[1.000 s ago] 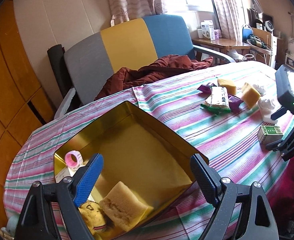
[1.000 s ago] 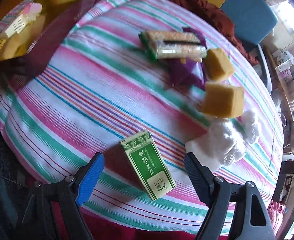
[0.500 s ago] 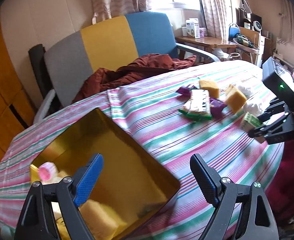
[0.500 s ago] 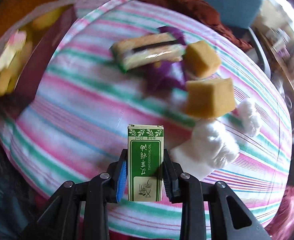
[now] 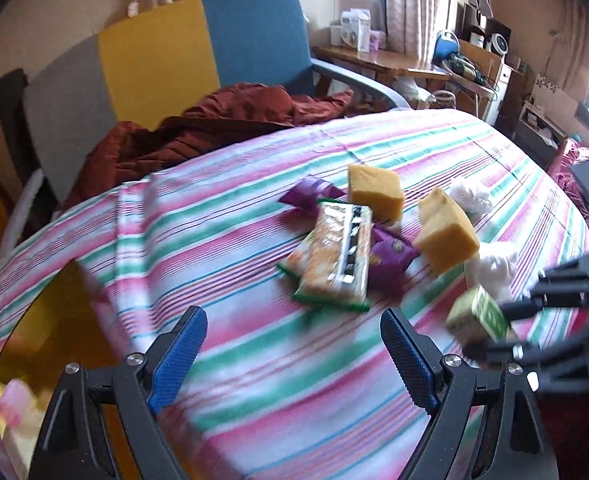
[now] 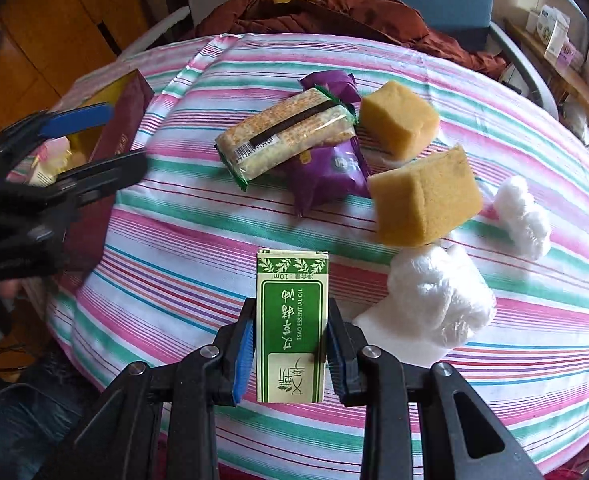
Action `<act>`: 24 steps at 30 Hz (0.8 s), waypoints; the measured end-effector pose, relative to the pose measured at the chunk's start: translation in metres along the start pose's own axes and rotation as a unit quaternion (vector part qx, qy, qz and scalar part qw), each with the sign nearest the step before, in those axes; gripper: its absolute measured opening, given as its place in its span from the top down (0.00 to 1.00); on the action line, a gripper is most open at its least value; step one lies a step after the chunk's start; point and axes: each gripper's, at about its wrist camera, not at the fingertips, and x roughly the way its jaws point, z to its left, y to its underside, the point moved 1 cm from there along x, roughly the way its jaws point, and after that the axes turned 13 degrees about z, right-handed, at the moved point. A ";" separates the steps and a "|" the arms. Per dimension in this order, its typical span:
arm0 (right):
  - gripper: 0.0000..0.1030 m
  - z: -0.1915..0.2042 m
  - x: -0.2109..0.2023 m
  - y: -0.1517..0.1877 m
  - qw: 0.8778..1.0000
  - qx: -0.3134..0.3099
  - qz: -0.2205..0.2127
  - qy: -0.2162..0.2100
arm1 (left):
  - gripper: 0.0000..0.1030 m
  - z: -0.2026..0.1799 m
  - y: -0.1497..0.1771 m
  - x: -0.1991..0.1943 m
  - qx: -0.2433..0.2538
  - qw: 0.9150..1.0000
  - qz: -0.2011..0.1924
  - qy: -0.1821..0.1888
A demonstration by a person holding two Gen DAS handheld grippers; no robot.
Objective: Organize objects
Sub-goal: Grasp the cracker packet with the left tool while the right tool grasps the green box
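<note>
My right gripper [image 6: 290, 354] is shut on a green essential oil box [image 6: 291, 324] and holds it above the striped tablecloth [image 6: 174, 240]; the box also shows in the left wrist view [image 5: 479, 314]. My left gripper [image 5: 294, 354] is open and empty over the cloth, beside the gold tin [image 5: 42, 332] at the left. A cracker packet [image 6: 286, 136], purple snack packets [image 6: 326, 172], two yellow sponges [image 6: 422, 200] and white cotton wads [image 6: 438, 292] lie in the middle of the table.
The tin [image 6: 122, 128] holds a pink tape roll [image 5: 12, 398] and other small items. A chair [image 5: 166, 52] with a dark red cloth [image 5: 222, 116] stands behind the table. A wooden desk [image 5: 378, 60] with clutter is at the back right.
My right gripper closed on the green box and lifted it off the cloth. My left gripper swung right, away from the tin toward the table's middle.
</note>
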 end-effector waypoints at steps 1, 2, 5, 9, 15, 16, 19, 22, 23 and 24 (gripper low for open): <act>0.70 -0.002 0.000 0.000 1.000 0.003 0.000 -0.010 | 0.13 -0.002 -0.006 0.006 0.002 1.000 0.005 0.002; 0.70 -0.003 0.001 -0.001 1.000 0.006 0.000 -0.019 | 0.13 -0.004 -0.012 0.013 0.006 1.000 0.011 0.004; 0.70 -0.008 0.000 0.000 0.999 0.014 -0.003 -0.046 | 0.13 -0.010 -0.029 0.037 0.014 0.999 0.030 0.004; 0.70 -0.017 0.001 -0.001 0.997 0.027 -0.002 -0.078 | 0.13 -0.017 -0.045 0.060 0.020 0.999 0.048 0.008; 0.70 -0.024 0.003 -0.001 0.993 0.042 0.001 -0.107 | 0.45 -0.021 -0.058 0.082 0.040 0.997 0.063 0.018; 0.70 -0.024 0.002 0.000 0.993 0.044 0.000 -0.108 | 0.54 -0.020 -0.058 0.082 0.039 0.997 0.063 0.020; 0.70 -0.026 0.001 0.000 0.993 0.050 0.000 -0.107 | 0.54 -0.017 -0.053 0.073 0.025 0.997 0.055 0.038; 0.70 -0.027 0.000 0.000 0.994 0.053 0.000 -0.101 | 0.54 -0.017 -0.039 0.054 0.021 0.998 0.035 0.045; 0.70 -0.028 0.001 0.000 0.994 0.054 0.001 -0.097 | 0.54 -0.017 -0.031 0.044 0.021 0.998 0.026 0.048; 0.70 -0.028 0.001 0.000 0.994 0.056 0.003 -0.091 | 0.54 -0.017 -0.026 0.038 0.020 0.998 0.021 0.051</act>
